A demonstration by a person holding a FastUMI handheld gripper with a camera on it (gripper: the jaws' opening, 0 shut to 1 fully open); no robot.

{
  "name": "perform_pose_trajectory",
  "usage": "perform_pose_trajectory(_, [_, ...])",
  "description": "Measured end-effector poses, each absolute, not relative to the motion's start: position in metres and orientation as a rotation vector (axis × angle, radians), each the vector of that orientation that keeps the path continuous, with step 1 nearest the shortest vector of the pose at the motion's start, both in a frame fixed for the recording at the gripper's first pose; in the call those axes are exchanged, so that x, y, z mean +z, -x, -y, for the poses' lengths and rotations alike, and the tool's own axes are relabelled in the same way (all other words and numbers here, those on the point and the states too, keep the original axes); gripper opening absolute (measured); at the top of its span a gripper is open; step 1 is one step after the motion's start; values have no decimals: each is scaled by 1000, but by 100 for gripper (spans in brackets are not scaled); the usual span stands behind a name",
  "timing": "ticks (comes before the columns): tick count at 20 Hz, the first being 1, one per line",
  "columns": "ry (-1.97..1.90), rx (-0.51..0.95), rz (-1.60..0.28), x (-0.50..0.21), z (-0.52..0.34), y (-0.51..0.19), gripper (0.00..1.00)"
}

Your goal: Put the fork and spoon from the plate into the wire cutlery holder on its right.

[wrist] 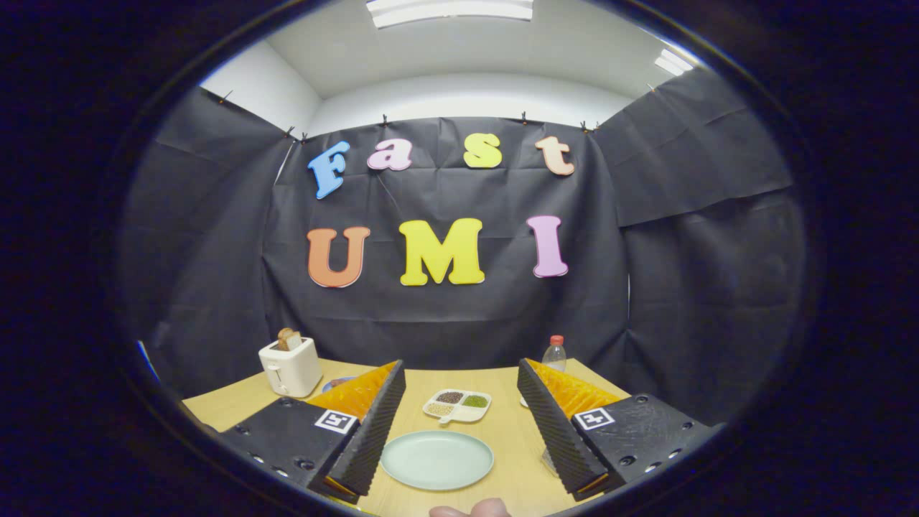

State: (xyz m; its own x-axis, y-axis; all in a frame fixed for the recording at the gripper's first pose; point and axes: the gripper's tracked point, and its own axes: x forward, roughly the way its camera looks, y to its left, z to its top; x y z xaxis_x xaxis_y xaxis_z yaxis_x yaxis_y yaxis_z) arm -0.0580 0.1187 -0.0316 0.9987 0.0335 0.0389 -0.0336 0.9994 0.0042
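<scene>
- hand-held gripper [459, 431]: fingers spread wide, nothing between the pads, holding nothing. Both fingers [373, 438] hang above the surface [502, 438], angled in toward each other at the far ends.
- plate [437, 460]: pale green, round, flat on the surface, in the gap between the fingers, closer to the left finger; its left rim is just beside that finger's tip, touching or not I can't tell. The visible top of the plate is bare.
- fork, spoon, wire cutlery holder: can't make them out. Some thin pale shape sits low behind the right finger at about 4 o'clock from the plate, too hidden to identify.
- fingertip of a person [470, 510]: at 6 o'clock from the plate, just nearer the camera than its rim.
- divided dish [457, 405]: white, square-ish, four compartments with dark, green and pale grains, at 12 o'clock from the plate, just beyond it, between the finger ends.
- toaster [290, 367]: white, slice of bread sticking up out of the slot, at 10 o'clock from the plate, beyond the left finger, near the back left of the surface.
- bottle [554, 355]: clear, red cap, upright, at 1 o'clock from the plate, beyond the right finger, near the black cloth wall.
- something blue peeks out behind the left finger, next to the toaster; can't tell what.
</scene>
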Motion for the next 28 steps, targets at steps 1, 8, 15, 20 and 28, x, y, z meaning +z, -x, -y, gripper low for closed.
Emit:
perform_pose_trajectory(1, [-3, 32, 47, -30, -123, 58, 94])
perform_pose_trajectory(8, [36, 26, 32, -32, -144, 49, 94])
perform_pose_trajectory(15, [4, 33, 21, -35, -151, 51, 96])
perform_pose_trajectory(20, [4, 8, 23, -31, -145, 51, 96])
perform_pose_trajectory(28, [-22, 21, 17, -32, -147, 51, 96])
